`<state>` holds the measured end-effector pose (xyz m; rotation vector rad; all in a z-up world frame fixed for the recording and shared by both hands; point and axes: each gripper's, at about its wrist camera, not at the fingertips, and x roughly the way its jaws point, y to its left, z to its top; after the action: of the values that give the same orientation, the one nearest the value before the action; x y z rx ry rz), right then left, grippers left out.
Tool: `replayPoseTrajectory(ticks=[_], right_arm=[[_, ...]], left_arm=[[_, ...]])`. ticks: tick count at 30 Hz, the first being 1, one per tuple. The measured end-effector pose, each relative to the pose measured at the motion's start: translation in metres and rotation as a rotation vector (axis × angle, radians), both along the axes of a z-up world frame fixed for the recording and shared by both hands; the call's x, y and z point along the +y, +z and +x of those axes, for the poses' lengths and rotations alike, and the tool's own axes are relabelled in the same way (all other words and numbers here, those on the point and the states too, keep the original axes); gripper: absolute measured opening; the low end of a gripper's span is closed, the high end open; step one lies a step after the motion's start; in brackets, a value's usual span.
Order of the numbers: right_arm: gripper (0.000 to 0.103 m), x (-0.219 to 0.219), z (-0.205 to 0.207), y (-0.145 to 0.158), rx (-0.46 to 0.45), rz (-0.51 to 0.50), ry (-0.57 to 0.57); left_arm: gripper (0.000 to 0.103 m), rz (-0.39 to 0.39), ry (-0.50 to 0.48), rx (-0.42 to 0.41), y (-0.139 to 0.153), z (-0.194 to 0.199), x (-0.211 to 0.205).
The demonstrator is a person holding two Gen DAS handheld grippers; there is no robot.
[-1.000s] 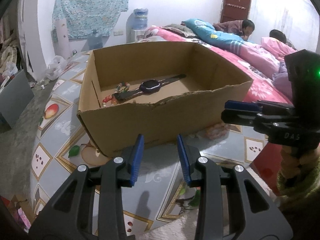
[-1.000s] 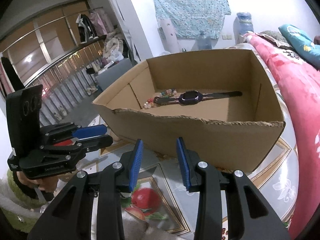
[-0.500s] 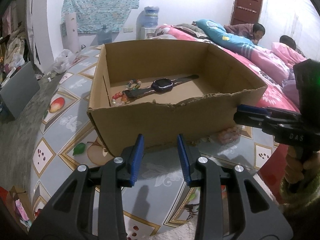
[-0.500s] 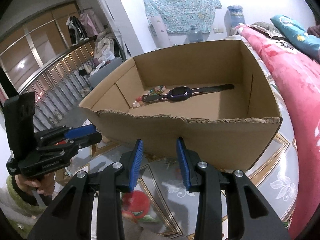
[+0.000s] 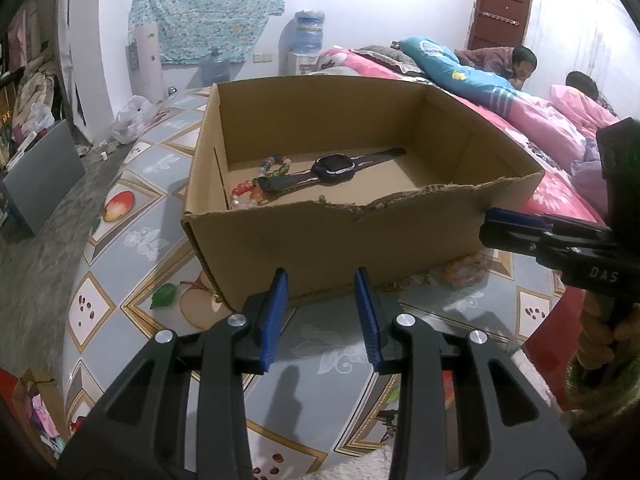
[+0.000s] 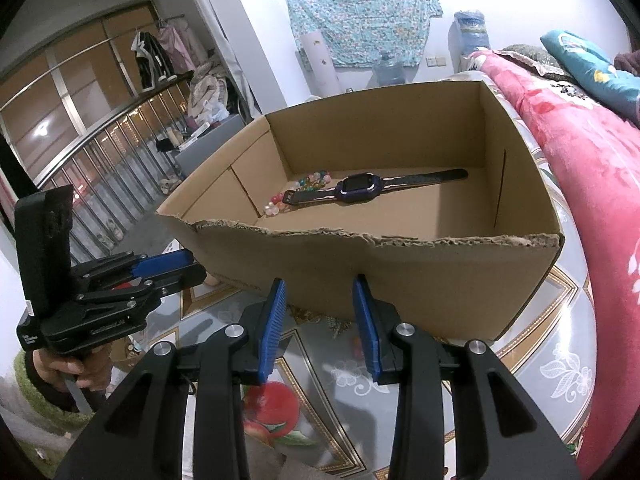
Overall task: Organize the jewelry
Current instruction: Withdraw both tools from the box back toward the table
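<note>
Both claws are pulling back from the cardboard box (image 5: pixel 336 240), and over the last second the box sits a little further from them and more of the patterned tabletop (image 5: pixel 132 240) shows in front of it. The left claw (image 5: pixel 322 320) has its blue fingers apart and nothing between them; the right claw (image 6: pixel 320 324) is the same, apart and empty.

Inside the box the dark watch (image 5: pixel 334 167) lies flat on the floor with its strap stretched out. The bead bracelets (image 5: pixel 256 184) lie at about 9 o'clock from it, touching the strap end near the left wall. They have not moved.

One more beaded piece (image 5: pixel 466 270) lies outside on the tabletop, just beside the front wall of the box, at about 4 o'clock from the watch. I think this one is not yet sorted, so the retreat looks to me like a pause between items and not the end.
</note>
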<state>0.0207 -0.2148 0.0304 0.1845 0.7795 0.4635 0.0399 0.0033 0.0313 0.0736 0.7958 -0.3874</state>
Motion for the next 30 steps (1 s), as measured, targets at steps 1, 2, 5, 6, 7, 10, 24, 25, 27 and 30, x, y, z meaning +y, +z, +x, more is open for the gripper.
replayPoseTrajectory(ticks=[1,2,5,6,7,10,24,25,27,30], right_arm=[[0.034,0.0000,0.0000,0.0000,0.001,0.000,0.000],[0.034,0.0006,-0.0001,0.0000,0.000,0.000,0.000],[0.034,-0.0001,0.0000,0.0000,0.000,0.000,0.000],[0.034,0.0002,0.0000,0.0000,0.000,0.000,0.000],[0.034,0.0004,-0.0001,0.0000,0.000,0.000,0.000],[0.034,0.0000,-0.0001,-0.0001,0.000,0.000,0.000],[0.034,0.0003,-0.0005,-0.0005,-0.002,0.000,0.000],[0.034,-0.0005,0.0005,-0.0002,-0.003,0.000,0.000],[0.034,-0.0004,0.0009,0.0003,-0.003,-0.002,-0.001],[0.034,-0.0012,0.0021,0.0023,-0.007,-0.007,-0.008]], left_arm=[[0.033,0.001,0.002,0.000,-0.0001,-0.0001,0.0003],[0.033,0.001,0.002,0.000,-0.0001,0.0000,0.0002],[0.033,0.001,0.002,0.000,-0.0001,0.0000,0.0003],[0.033,0.001,0.003,0.000,-0.0002,0.0002,0.0005],[0.033,0.001,0.002,-0.001,0.0000,0.0000,0.0004],[0.033,0.001,0.002,0.000,-0.0001,0.0001,0.0005],[0.033,0.004,0.013,-0.005,0.0019,0.0065,0.0045],[0.033,0.001,0.014,-0.003,0.0017,0.0059,0.0038],[0.033,-0.002,0.015,-0.002,0.0018,0.0068,0.0047],[0.033,-0.003,0.010,-0.003,0.0016,0.0065,0.0044]])
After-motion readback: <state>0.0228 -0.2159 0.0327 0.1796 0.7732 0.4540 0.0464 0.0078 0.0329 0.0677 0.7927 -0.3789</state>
